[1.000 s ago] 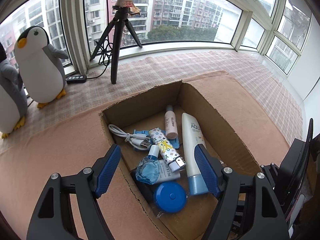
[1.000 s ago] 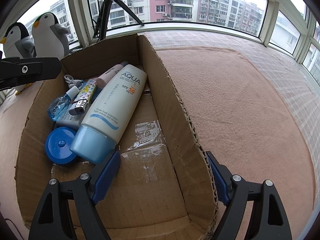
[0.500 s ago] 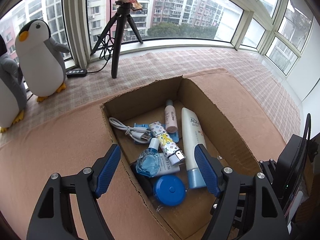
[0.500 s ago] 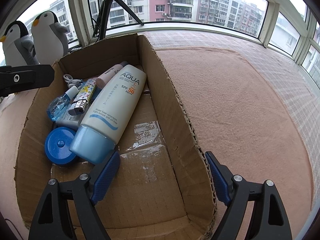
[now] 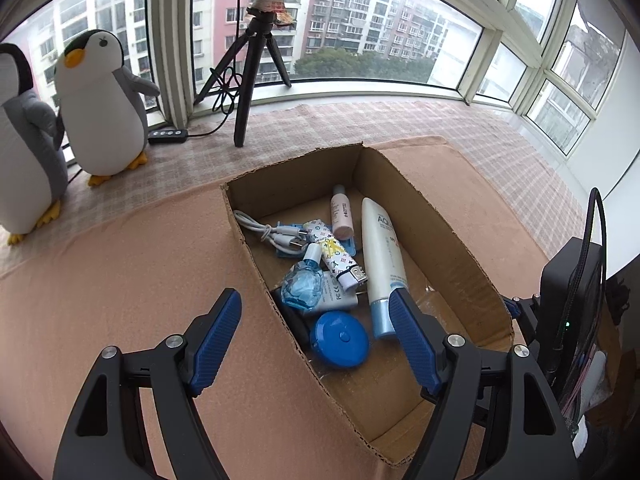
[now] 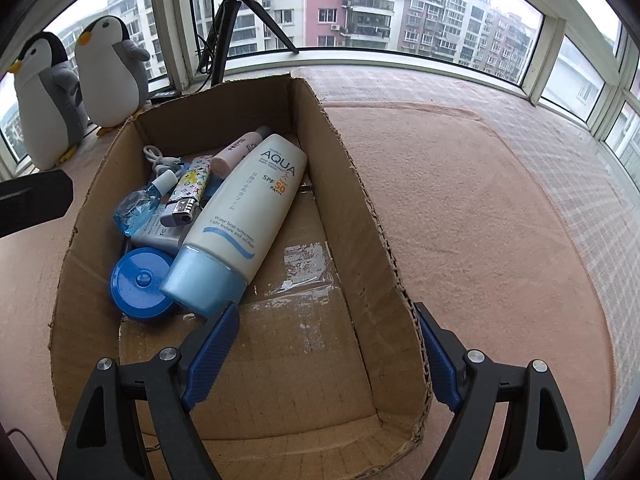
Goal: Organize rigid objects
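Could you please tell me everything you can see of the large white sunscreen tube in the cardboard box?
The sunscreen tube is a long, white, plastic-looking squeeze tube with a light-blue cap. It is printed with "AQUA", "SPF 50" and a blue wave line. It lies label up on its side in the cardboard box, cap toward the cameras. It sits right of the other items, apparently against the blue round case and the small pink bottle. Neither gripper touches it; the right gripper is open just in front of the cap.

Matt corrugated cardboard box (ragged-edged)
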`<state>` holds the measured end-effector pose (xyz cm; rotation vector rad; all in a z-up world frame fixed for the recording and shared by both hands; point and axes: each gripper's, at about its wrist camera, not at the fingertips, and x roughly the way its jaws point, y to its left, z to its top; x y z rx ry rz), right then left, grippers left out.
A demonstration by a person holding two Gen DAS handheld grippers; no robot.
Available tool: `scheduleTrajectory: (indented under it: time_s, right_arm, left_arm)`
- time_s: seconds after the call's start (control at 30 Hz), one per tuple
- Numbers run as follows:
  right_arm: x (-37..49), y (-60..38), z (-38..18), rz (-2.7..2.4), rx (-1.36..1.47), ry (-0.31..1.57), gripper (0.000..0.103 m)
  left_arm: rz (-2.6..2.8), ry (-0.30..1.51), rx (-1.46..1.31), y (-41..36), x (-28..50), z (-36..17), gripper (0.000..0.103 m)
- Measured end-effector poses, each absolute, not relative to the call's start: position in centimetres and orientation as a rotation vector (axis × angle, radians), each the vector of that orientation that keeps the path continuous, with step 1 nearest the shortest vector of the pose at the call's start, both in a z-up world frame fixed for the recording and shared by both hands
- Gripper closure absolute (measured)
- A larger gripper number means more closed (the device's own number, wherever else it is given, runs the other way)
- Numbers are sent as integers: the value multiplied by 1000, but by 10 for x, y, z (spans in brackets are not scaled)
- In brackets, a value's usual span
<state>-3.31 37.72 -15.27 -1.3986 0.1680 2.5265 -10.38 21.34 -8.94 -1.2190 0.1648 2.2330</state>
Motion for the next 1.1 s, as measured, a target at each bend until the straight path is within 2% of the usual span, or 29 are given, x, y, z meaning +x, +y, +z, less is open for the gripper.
scheduleTrajectory:
  time_s: [0.6, 1.03, 1.1]
  right_arm:
    - [17, 342, -81, 2629, -1219, 178, 21]
    - [50, 328, -41, 2690, -1111, 210, 16]
    - [51, 328, -40, 2691, -1104, 211, 12]
  left_arm:
    - [2345, 169, -1134, 160, -58, -58, 27]
    - [2444, 169, -1030, 144, -26, -21, 26]
    - [2444, 154, -1033, 143, -25, -19, 23]
